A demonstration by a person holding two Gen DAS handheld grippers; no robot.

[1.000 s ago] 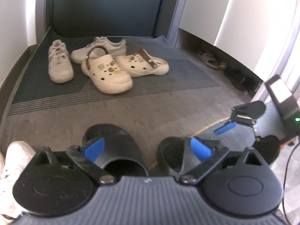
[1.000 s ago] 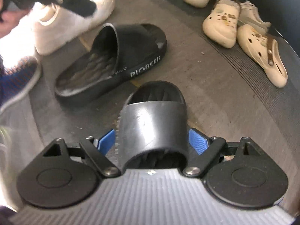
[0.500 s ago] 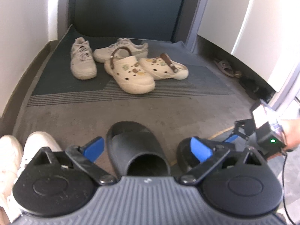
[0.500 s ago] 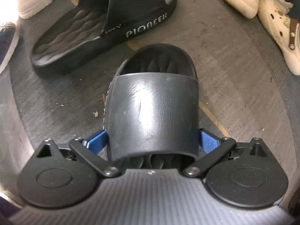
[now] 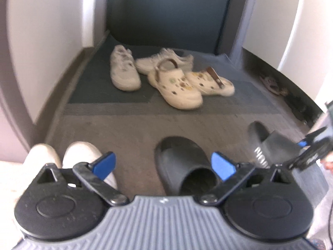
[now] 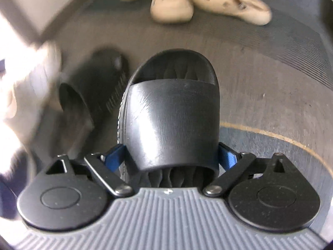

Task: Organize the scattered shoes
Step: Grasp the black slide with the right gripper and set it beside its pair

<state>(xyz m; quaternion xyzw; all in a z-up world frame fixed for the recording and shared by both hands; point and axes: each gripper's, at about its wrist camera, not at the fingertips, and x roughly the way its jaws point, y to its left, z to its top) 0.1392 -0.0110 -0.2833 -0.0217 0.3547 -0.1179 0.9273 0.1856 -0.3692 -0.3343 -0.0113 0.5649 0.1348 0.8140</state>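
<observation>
The right claw point(image 6: 170, 156) straddles a black slide point(image 6: 172, 120), its jaws closing, blue pads hugging the strap's sides, toe pointing away. The left claw point(image 5: 164, 164) hangs released over the floor point(image 5: 124, 129), nothing in it, the other black slide point(image 5: 183, 166) lying just below. Further back, cream clogs point(image 5: 177, 85) and pale sneakers point(image 5: 124, 70) sit bunched on the dark mat point(image 5: 93, 91).

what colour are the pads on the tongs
Blue, on black linkage arms; clearest on the left tongs' pads in the left wrist view.
</observation>
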